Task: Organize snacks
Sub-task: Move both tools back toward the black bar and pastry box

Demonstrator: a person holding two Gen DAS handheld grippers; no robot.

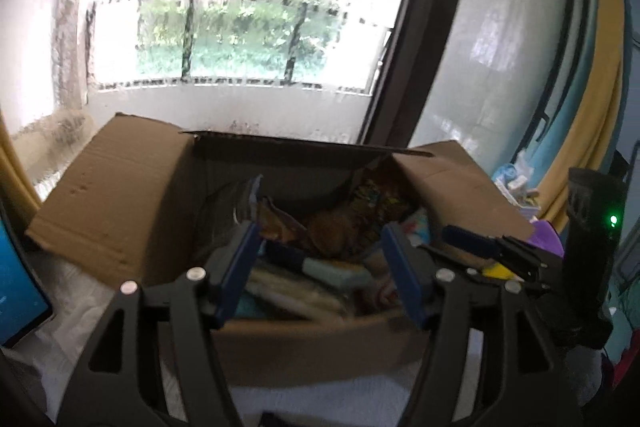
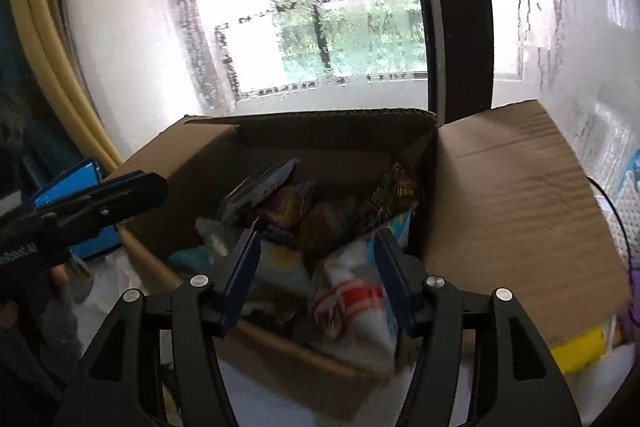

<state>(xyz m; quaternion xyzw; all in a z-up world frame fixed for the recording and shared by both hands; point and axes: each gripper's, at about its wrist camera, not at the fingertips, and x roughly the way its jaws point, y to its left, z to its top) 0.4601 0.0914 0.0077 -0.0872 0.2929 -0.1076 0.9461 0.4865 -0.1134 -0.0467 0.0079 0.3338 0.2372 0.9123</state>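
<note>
Open cardboard box [image 2: 512, 187] sits on white-covered surface [image 1: 80, 307] by the window [image 1: 240, 27], flaps splayed, packed with snack packets. Both grippers hang over its near edge, pointing down into it. Right gripper [image 2: 316, 267]: jaws released, white-and-red snack packet [image 2: 352, 307] lies between and below them, long axis running away from camera, pads not pressing it. Left gripper [image 1: 320, 267]: jaws released, nothing gripped, blurred flat packets [image 1: 296, 291] below.
</note>
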